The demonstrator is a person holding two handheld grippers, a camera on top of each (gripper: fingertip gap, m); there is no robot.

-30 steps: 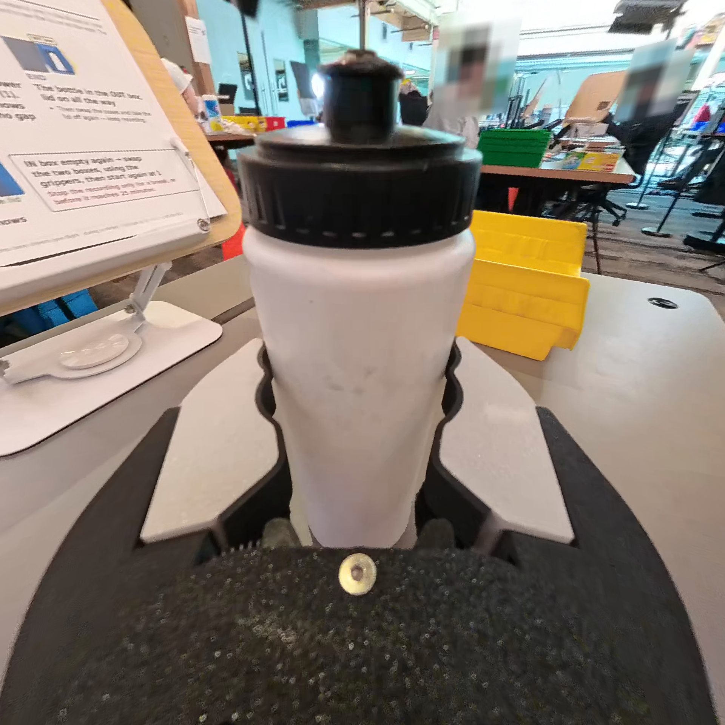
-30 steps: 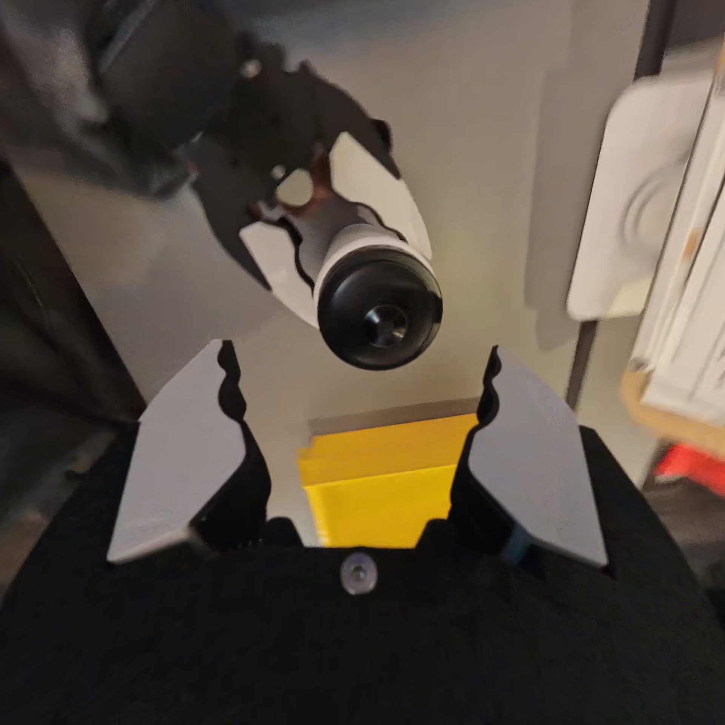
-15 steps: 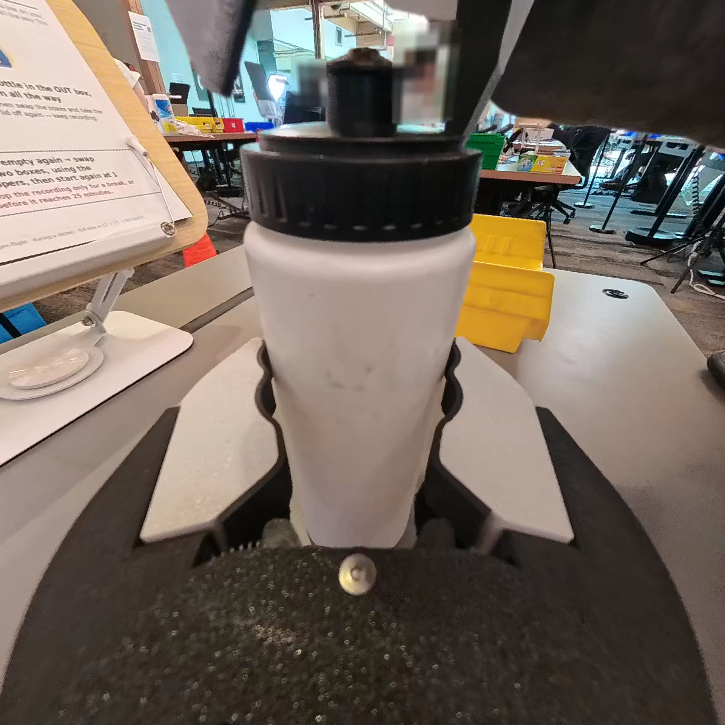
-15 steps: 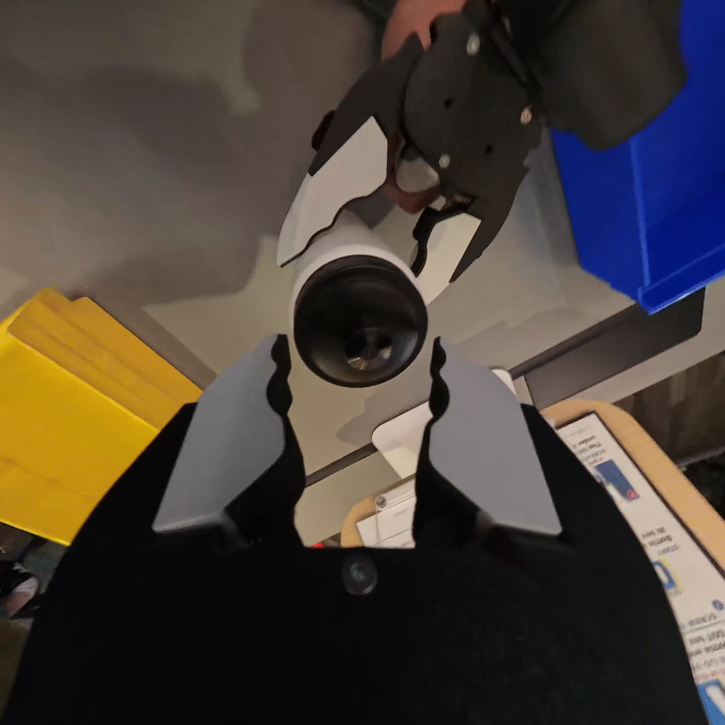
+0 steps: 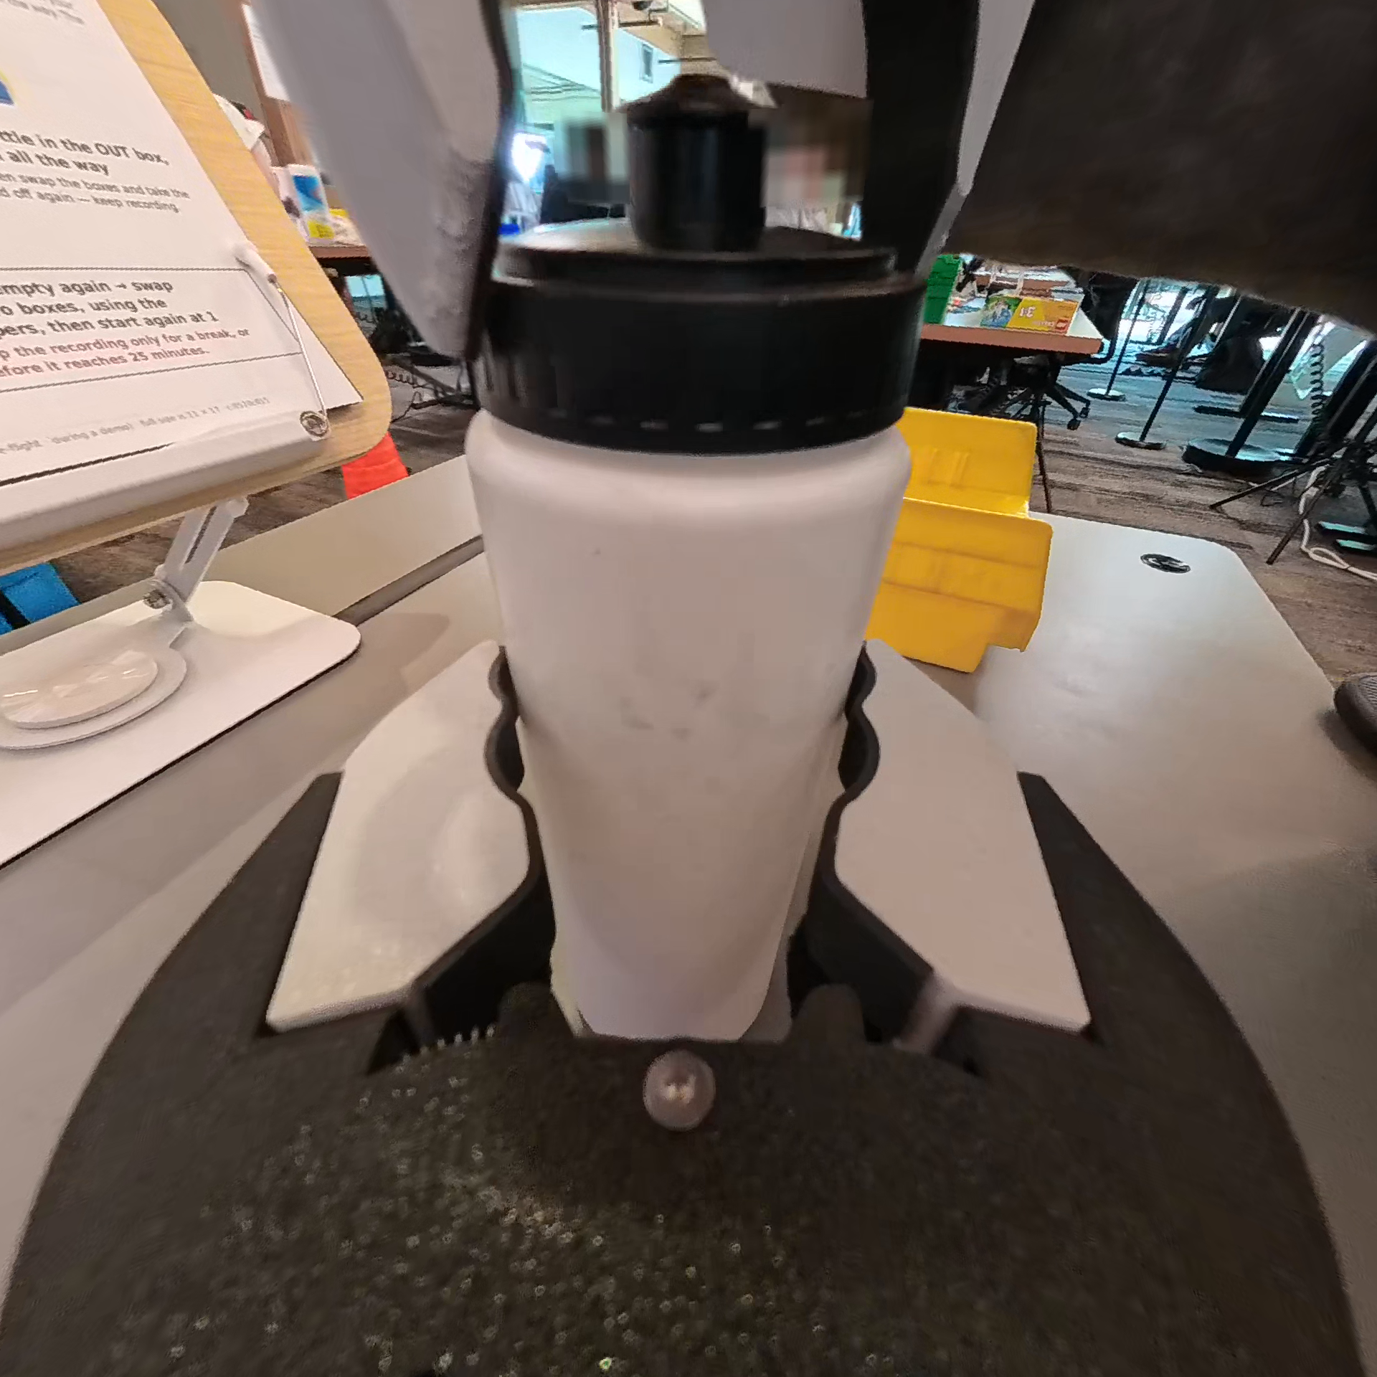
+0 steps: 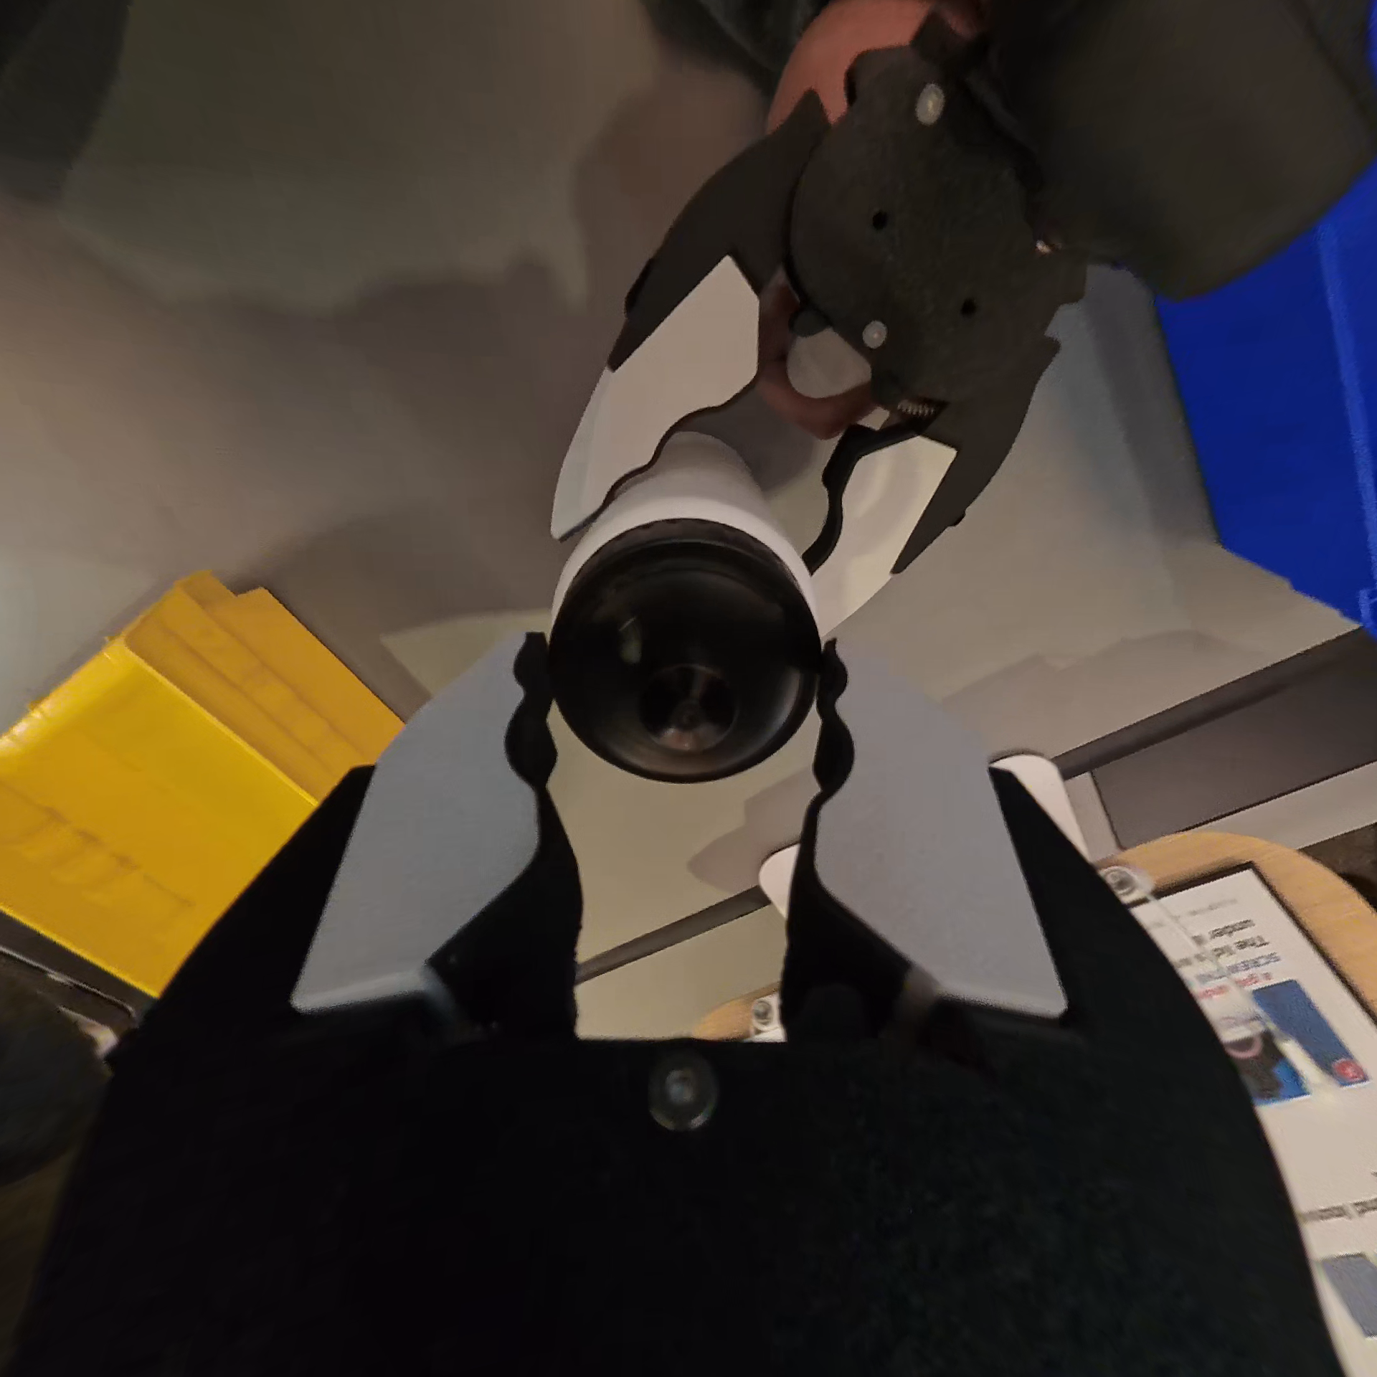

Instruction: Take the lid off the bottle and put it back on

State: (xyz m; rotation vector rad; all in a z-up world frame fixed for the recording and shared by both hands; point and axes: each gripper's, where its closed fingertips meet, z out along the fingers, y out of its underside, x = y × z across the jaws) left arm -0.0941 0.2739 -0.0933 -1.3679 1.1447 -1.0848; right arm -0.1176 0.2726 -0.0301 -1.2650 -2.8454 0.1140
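Note:
A white bottle point(image 5: 685, 596) with a black screw lid point(image 5: 693, 358) and spout stands upright in my left gripper point(image 5: 679, 670), which is shut on its lower body above the grey table point(image 5: 1155, 745). My right gripper point(image 6: 679, 663) comes straight down from above. Its open fingertips straddle the lid point(image 6: 633, 633), touching or nearly touching its rim. In the left wrist view the right gripper's fingers point(image 5: 417, 186) flank the lid's top. The right wrist view also shows the bottle point(image 6: 693, 484) and the left gripper point(image 6: 700, 521) from above.
A yellow bin point(image 5: 961, 551) sits just behind the bottle on the right and also shows in the right wrist view point(image 6: 149, 782). A blue bin point(image 6: 1281, 410) stands at the table's other side. A document stand point(image 5: 149, 298) with a white base point(image 5: 186, 670) stands left.
My right gripper has swung over the bottle, narrowed, and come down until its fingertips flank the lid. The left gripper has kept its hold on the bottle, shifting slightly.

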